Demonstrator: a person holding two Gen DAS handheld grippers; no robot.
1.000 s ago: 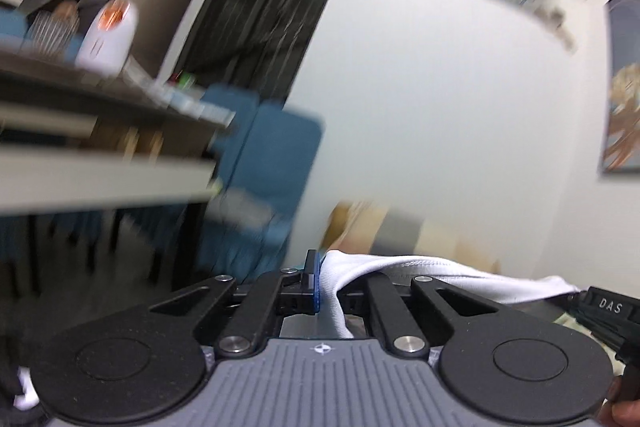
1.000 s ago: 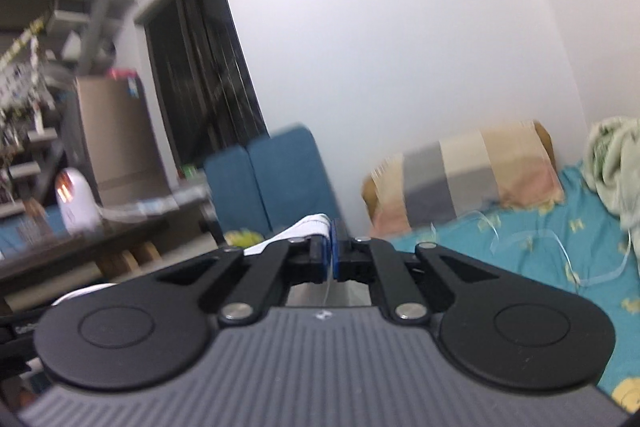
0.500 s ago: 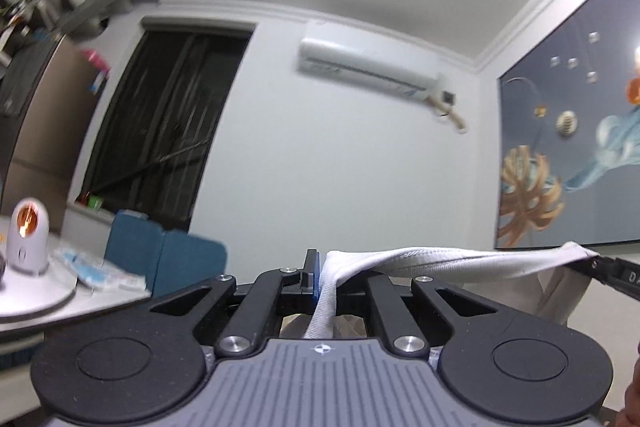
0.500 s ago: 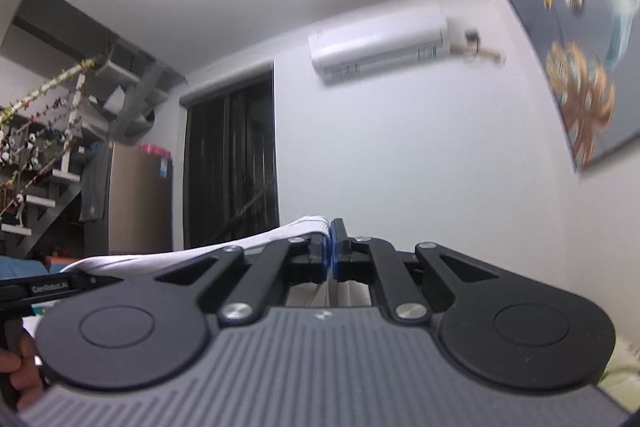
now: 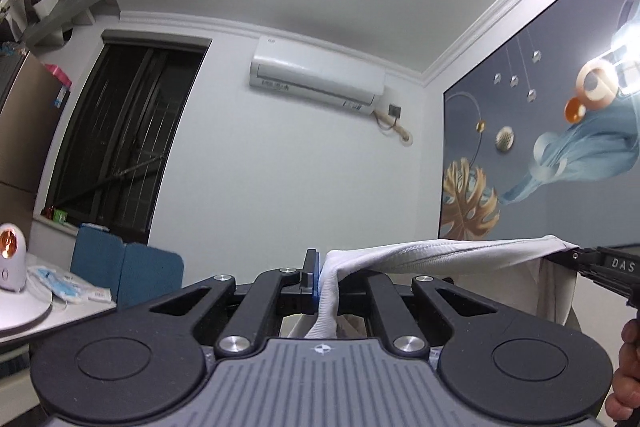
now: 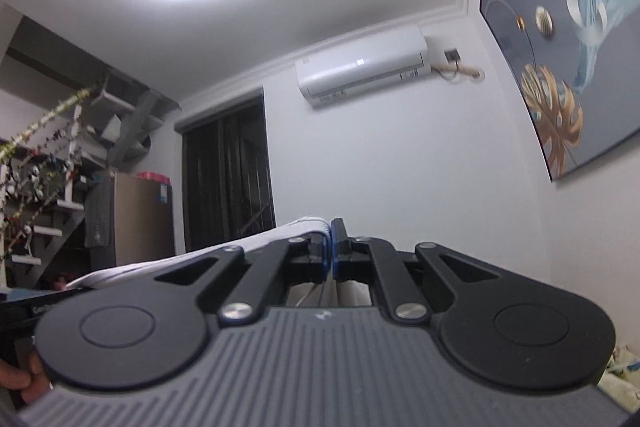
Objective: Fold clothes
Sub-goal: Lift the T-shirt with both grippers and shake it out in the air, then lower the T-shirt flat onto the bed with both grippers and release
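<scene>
A white garment [image 5: 448,254] hangs stretched between both grippers, held high in the room. My left gripper [image 5: 320,273] is shut on one end of its ribbed hem, which bunches at the jaws and drops down behind them. The hem runs taut to the right, where the right gripper [image 5: 570,254] pinches the other corner and cloth hangs below it. In the right wrist view my right gripper [image 6: 332,255] is shut on the white garment [image 6: 256,241], whose edge runs left to the other tool at the frame's edge. Both tools point slightly upward.
Ahead is a white wall with an air conditioner [image 5: 318,77] and a dark window [image 5: 120,131]. A large painting [image 5: 552,147] fills the right wall. A blue chair [image 5: 124,269] and a table [image 5: 48,315] with a small lamp [image 5: 10,255] sit low left. A hand [image 5: 626,379] grips the right tool.
Both grippers rose together with the garment and tilted up; the bed, pillow and table edge dropped out of view, and the ceiling light and air conditioner came in. The grips stayed shut.
</scene>
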